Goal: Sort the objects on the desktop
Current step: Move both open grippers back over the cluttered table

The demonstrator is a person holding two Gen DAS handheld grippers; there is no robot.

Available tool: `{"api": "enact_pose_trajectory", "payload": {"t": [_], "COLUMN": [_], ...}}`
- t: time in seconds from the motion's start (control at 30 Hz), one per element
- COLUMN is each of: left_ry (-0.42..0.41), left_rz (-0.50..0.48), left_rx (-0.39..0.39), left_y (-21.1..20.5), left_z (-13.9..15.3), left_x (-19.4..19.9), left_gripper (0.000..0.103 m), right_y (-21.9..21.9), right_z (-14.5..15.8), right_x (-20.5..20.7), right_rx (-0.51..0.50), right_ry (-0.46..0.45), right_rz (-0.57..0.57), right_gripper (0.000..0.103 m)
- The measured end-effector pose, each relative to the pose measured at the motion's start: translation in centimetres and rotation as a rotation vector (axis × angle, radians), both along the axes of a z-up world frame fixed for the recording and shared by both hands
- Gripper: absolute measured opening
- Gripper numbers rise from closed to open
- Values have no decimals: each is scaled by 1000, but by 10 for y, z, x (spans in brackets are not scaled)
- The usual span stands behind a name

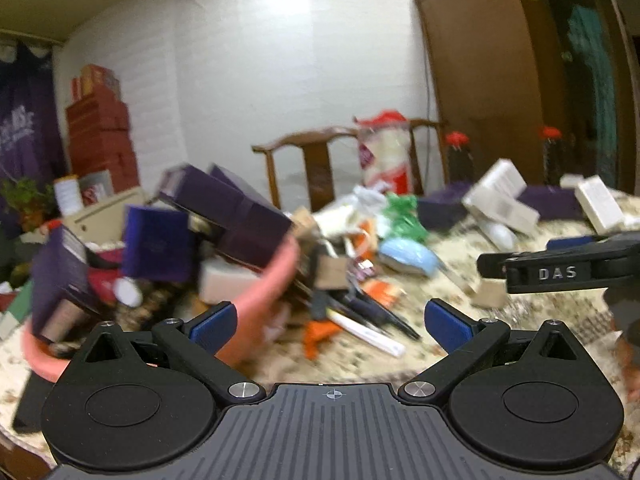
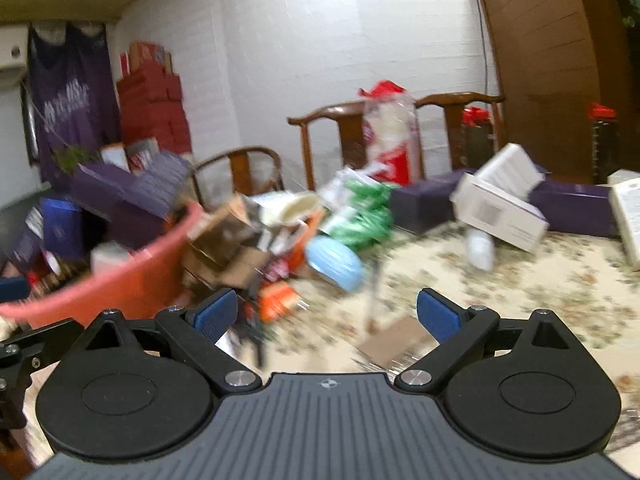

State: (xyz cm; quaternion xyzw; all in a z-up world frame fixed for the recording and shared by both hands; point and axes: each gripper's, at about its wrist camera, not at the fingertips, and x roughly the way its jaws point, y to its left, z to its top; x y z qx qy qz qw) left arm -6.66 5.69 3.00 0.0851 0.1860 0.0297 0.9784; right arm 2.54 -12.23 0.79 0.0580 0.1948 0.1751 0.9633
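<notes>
My left gripper (image 1: 330, 326) hangs open over the patterned tablecloth (image 1: 440, 344), nothing between its blue pads (image 1: 212, 326). Just ahead lie dark pens (image 1: 380, 314) and a white pen (image 1: 368, 334). To the left is a pink basin (image 1: 264, 292) piled with purple boxes (image 1: 156, 244). A light blue object (image 1: 408, 256) lies further back. My right gripper (image 1: 516, 258) shows side-on at the right. In the right wrist view the right gripper (image 2: 327, 314) is open and empty above a cardboard piece (image 2: 396, 340). The pink basin (image 2: 132, 280) is on its left and the light blue object (image 2: 336, 264) ahead.
Cardboard scraps, a green bag (image 2: 364, 216) and packaging lie heaped mid-table. White boxes (image 2: 500, 208) and purple boxes (image 2: 568, 204) sit at the back right. Wooden chairs (image 2: 348, 136) stand behind, a brown door (image 1: 480, 60) at the right. Both views are motion-blurred.
</notes>
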Motion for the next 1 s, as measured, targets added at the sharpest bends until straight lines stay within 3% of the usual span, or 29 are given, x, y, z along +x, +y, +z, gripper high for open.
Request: {"api": "enact_pose_trajectory", "payload": {"t": [0.17,0.4,0.63,0.9,1.0], "left_ry": [66,107,216,333,362], "left_rz": [-29,-46,14,111,114], "left_rx": [-3,-19,-29,-42,-69], "left_y": [-19,-46,-61,-58,-54], "left_z": [-19,-16,-23,-45,-51], "left_x": [31,99,180,241,256], "left_gripper": [103,103,103,103,103], "right_y": [-25,-65,-98,-87,-79], "right_z": [-12,-11,1,2,-4], "right_x": [-1,14,54,123,140], "right_rx": [-84,-96,-118,-277,-267], "right_ry": [3,9,4,41,99], "right_rz": [-45,-120,-190,-181,-117], "right_gripper": [97,97,101,102,102]}}
